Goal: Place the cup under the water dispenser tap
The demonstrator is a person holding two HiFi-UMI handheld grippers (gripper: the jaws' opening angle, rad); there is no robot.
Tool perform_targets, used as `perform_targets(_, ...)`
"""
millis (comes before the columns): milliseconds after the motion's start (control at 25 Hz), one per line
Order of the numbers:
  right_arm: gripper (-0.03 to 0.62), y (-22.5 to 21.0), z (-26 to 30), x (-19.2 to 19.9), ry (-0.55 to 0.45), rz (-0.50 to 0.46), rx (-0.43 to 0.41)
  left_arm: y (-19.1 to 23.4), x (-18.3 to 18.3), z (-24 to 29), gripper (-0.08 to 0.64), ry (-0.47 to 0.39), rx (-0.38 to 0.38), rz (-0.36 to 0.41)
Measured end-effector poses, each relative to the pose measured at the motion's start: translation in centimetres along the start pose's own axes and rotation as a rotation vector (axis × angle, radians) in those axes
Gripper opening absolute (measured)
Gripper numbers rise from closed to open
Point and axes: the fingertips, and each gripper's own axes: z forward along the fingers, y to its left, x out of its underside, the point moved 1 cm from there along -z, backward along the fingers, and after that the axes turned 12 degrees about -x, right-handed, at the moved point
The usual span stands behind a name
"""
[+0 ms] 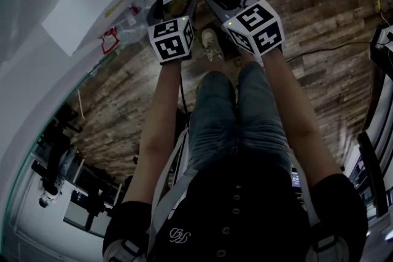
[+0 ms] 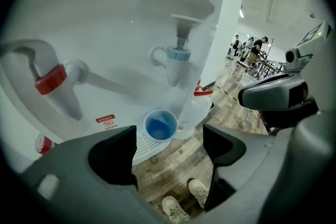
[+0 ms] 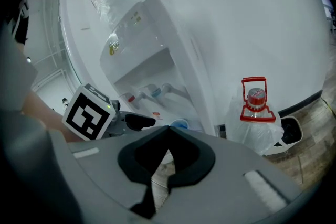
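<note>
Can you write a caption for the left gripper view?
Open left tool faces a blue cup on the dispenser's drip tray, below the blue tap.

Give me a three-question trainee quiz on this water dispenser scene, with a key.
1. True or false: the left claw holds the blue cup.
2. The cup stands on the drip tray roughly below which tap? A) the red one B) the blue tap C) neither
3. Fill in: the right claw has its jaws ____ (apart/together).

Key: 1 false, its jaws stand apart with nothing gripped; 2 B; 3 together.
</note>
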Motion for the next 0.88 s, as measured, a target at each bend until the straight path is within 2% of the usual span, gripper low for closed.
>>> perform_targets(280, 0.000, 1.3, -2.0, -1.4, -0.003, -0.004, 0.009, -0.1, -1.8, -3.0, 0.399, -0.022, 0.010, -0.044)
perform_targets(360, 0.000, 1.6, -2.5, -1.6, 0.004, -0.012, 0.021, -0.3, -2.5, -3.9, 0.391, -0.049, 0.015, -0.033)
perform_targets(480, 0.000, 2.1, -3.4, -2.0, 0.016, -0.014, 0.040, -0.5, -3.6, -5.4, 0.328, -0.100, 0.013, -0.008)
perform_targets(640, 0.000, 3.0, -4.3, -3.1, 0.001, -0.023, 0.049, -0.6, -5.1, -7.4, 0.314, -0.151, 0.023, -0.032)
perform_targets(720, 0.000, 3.7, -4.8, -3.4, -0.006, -0.024, 0.045, -0.7, -6.0, -8.8, 0.238, -0.190, 0.025, -0.049)
perform_targets(880, 0.000, 5.1, -5.7, -3.8, -0.008, -0.017, 0.039, -1.3, -7.2, -11.4, 0.238, -0.242, 0.068, -0.074)
